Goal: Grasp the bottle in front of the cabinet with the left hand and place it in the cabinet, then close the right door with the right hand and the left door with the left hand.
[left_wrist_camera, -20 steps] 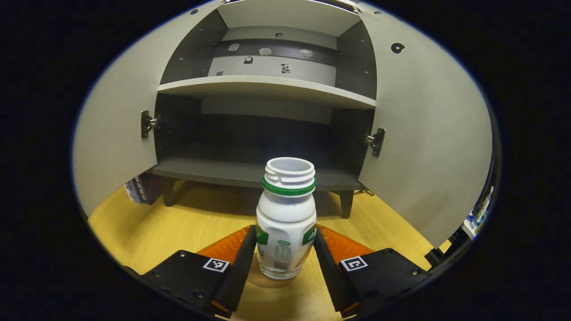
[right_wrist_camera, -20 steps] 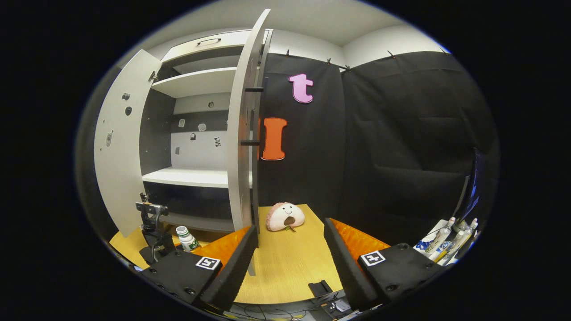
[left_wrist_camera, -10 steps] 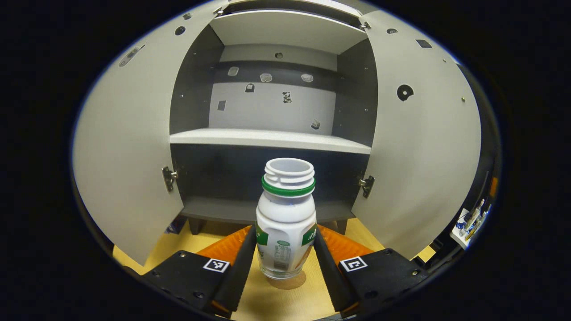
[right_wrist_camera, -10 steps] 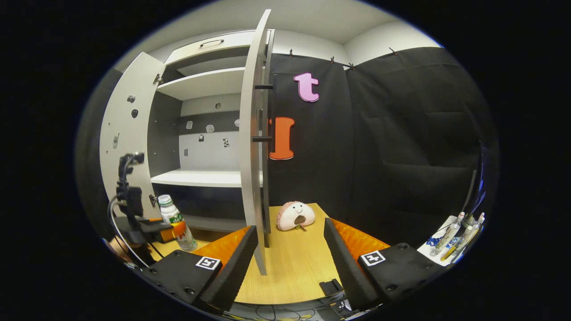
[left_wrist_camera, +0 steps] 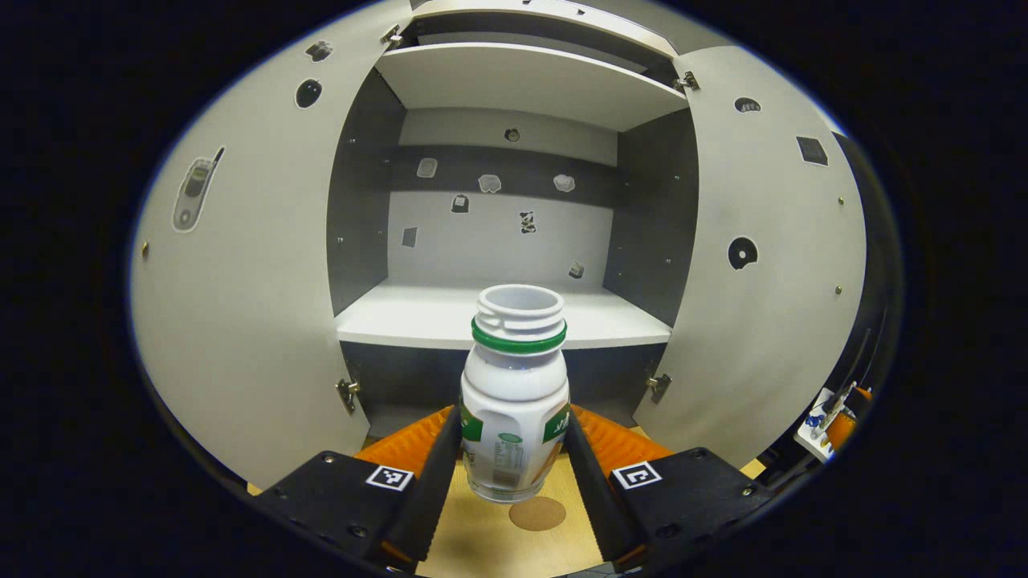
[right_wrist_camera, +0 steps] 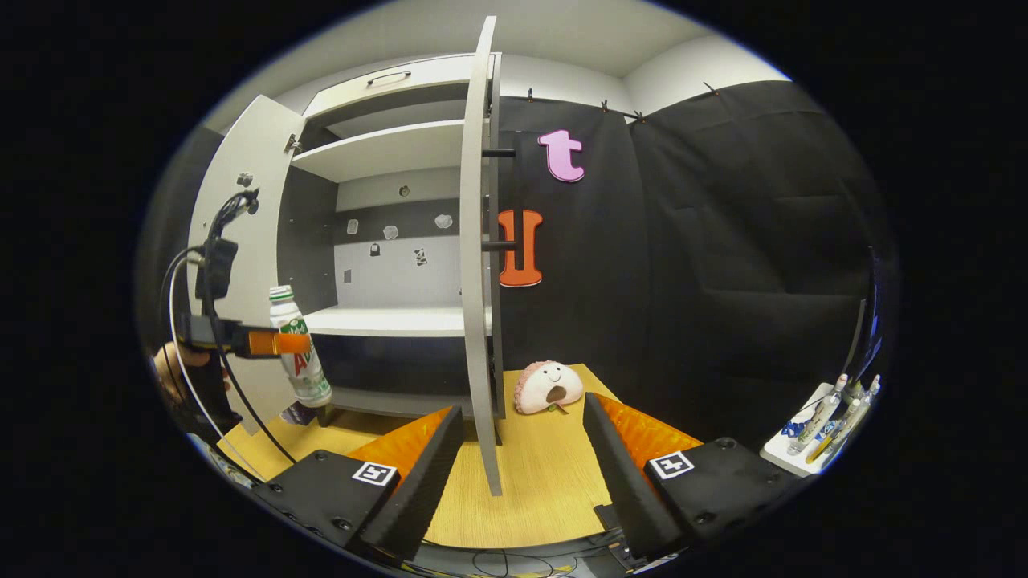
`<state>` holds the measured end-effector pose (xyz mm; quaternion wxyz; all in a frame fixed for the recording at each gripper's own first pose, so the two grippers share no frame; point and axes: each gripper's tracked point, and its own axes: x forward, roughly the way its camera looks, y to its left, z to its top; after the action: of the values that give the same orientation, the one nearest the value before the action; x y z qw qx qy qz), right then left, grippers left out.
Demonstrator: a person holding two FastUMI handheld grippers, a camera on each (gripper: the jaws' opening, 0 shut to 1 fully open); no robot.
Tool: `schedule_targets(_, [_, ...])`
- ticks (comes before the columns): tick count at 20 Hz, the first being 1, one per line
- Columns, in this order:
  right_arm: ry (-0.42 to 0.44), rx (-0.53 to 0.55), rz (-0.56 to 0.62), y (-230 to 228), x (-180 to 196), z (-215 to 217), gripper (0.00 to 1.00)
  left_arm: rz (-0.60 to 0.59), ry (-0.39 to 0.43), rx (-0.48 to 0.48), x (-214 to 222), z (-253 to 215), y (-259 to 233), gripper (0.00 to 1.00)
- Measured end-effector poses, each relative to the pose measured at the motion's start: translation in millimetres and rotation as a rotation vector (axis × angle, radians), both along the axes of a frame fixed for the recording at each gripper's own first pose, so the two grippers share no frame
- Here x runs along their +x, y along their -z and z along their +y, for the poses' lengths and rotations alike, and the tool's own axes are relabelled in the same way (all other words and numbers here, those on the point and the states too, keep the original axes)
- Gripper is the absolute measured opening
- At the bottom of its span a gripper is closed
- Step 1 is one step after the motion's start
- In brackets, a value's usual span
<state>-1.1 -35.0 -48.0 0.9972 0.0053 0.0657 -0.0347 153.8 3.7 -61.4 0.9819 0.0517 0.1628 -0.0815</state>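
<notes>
A white capless bottle (left_wrist_camera: 515, 385) with a green neck ring hangs upright above the wooden table, and my left gripper (left_wrist_camera: 514, 461) is shut on its lower body. It is level with the white middle shelf (left_wrist_camera: 450, 317) of the open cabinet, in front of the opening. In the right gripper view the same bottle (right_wrist_camera: 295, 353) sits in the left gripper (right_wrist_camera: 273, 343) beside the open left door (right_wrist_camera: 241, 241). My right gripper (right_wrist_camera: 522, 449) is open and holds nothing; the edge of the open right door (right_wrist_camera: 478, 265) stands just ahead of it.
Both grey doors, left (left_wrist_camera: 241, 297) and right (left_wrist_camera: 763, 265), swing wide. A round coaster (left_wrist_camera: 536, 513) lies on the table (right_wrist_camera: 546, 482) under the bottle. A plush toy (right_wrist_camera: 548, 385) rests near the right door. A tray of pens (right_wrist_camera: 819, 425) sits at far right.
The left gripper has lifted the bottle off the coaster, from the table up to the middle shelf's height. The right gripper has shifted slightly nearer the right door's edge.
</notes>
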Motion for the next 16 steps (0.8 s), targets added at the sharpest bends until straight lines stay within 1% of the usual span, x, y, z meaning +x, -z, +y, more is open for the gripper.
schedule_targets(5, [0.01,0.007,-0.005,-0.7,2.4,1.0,0.98,-0.014,0.027,0.009,26.0,3.0,-40.3,0.76])
schedule_targets(10, [0.02,0.01,-0.002,3.3,8.8,0.7,0.98,-0.072,0.028,0.054,67.9,6.7,-84.3,0.76])
schedule_targets(16, [0.05,0.026,-0.001,4.2,16.5,-7.6,0.98,-0.082,0.023,0.074,125.8,3.7,-99.0,0.76])
